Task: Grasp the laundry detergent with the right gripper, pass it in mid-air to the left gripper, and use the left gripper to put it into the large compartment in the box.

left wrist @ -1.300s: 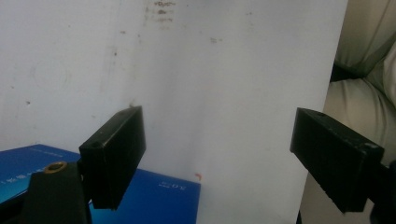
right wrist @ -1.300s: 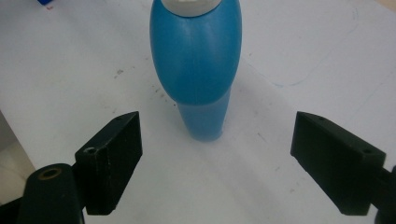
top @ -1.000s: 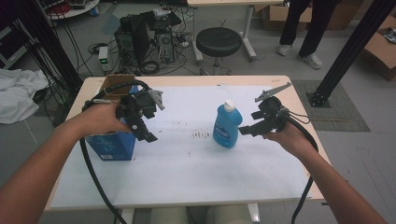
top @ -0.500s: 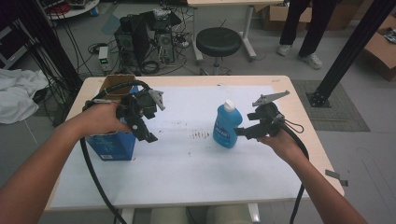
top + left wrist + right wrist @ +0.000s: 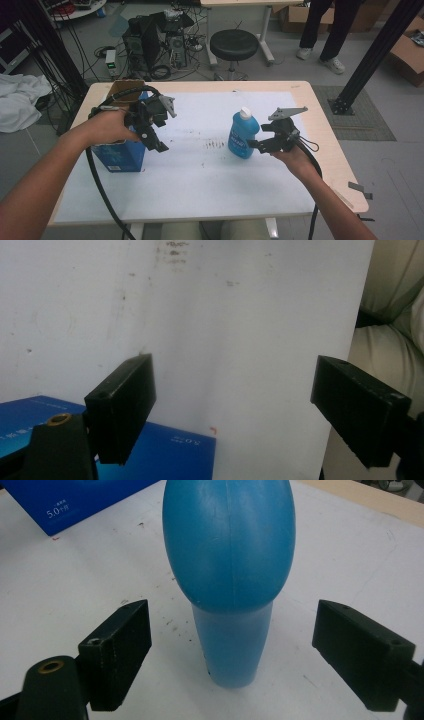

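**Closing In on the Blue Bottle**

Facing you is a pale wooden tabletop (image 5: 325,125) covered almost edge to edge by a white sheet (image 5: 200,170), matte and scuffed with small dark specks near its middle. Beyond the far edge, the grey floor carries a round black stool (image 5: 234,45), a computer tower (image 5: 150,37) in a tangle of cables, and a white cloth (image 5: 17,102) heaped at far left. A black metal post (image 5: 372,55) slants up at the far right.

Your right hand-held gripper (image 5: 253,145) sits just right of the blue bottle (image 5: 243,135), which stands upright right of the sheet's middle. Its jaws are spread wide on either side of the bottle and hold nothing; whether they touch the bottle, you cannot tell. The bottle is smooth, glossy plastic, bulbous with a moulded seam down its side and a white cap (image 5: 244,112).

Your left hand-held gripper (image 5: 161,146) hangs above the sheet, jaws wide apart and empty, just beside a blue cardboard box (image 5: 120,155) at the left side. The box is square-edged with white print and brown flaps open at the top.
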`<state>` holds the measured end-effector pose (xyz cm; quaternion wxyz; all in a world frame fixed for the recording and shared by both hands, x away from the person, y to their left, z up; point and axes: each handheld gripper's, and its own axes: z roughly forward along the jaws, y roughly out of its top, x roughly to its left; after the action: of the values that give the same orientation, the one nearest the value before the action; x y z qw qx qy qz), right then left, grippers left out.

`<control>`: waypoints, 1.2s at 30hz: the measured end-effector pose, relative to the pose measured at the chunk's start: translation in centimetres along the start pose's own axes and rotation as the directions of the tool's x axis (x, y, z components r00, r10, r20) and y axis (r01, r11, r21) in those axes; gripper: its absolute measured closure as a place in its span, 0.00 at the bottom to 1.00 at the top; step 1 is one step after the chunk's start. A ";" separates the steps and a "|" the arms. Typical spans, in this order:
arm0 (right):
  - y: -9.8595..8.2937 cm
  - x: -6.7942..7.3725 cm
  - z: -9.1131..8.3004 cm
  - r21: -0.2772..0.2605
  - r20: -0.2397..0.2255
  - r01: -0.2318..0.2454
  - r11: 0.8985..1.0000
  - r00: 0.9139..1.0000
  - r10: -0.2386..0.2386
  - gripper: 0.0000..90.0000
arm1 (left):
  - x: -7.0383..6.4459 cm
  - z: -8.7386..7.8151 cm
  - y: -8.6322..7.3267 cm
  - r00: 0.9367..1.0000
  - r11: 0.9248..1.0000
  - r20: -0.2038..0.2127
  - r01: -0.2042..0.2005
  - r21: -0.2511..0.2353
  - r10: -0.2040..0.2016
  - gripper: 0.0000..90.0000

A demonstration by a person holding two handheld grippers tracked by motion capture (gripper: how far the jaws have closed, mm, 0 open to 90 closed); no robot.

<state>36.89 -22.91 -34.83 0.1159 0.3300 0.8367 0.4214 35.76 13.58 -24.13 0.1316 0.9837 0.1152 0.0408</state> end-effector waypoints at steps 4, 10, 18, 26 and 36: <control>-0.2 0.0 0.4 -0.028 0.003 -0.002 1.000 1.000 0.002 0.17 | 0.0 0.1 0.0 1.000 1.000 0.002 0.000 0.002 0.000 0.21; -0.4 0.0 1.3 -0.045 0.002 -0.006 0.999 1.000 0.007 0.17 | 0.1 0.1 0.0 1.000 1.000 0.001 0.005 0.000 -0.005 0.21; -0.7 0.0 2.2 -0.073 0.001 -0.003 0.997 1.000 0.003 0.18 | 0.1 0.1 -0.2 1.000 1.000 0.000 0.009 0.002 -0.009 0.21; -0.8 -0.1 3.1 -0.102 0.009 -0.003 0.995 1.000 0.004 0.18 | 0.2 0.3 -0.1 1.000 1.000 0.003 0.007 0.004 -0.007 0.21; -0.9 0.1 4.1 -0.118 0.028 -0.006 0.993 1.000 0.009 0.17 | 0.3 0.4 -0.1 1.000 1.000 0.004 0.010 0.003 -0.010 0.21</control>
<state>38.33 -20.69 -38.05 0.1455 0.3317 0.8073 0.4659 36.05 13.69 -24.53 0.1305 0.9834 0.1201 0.0378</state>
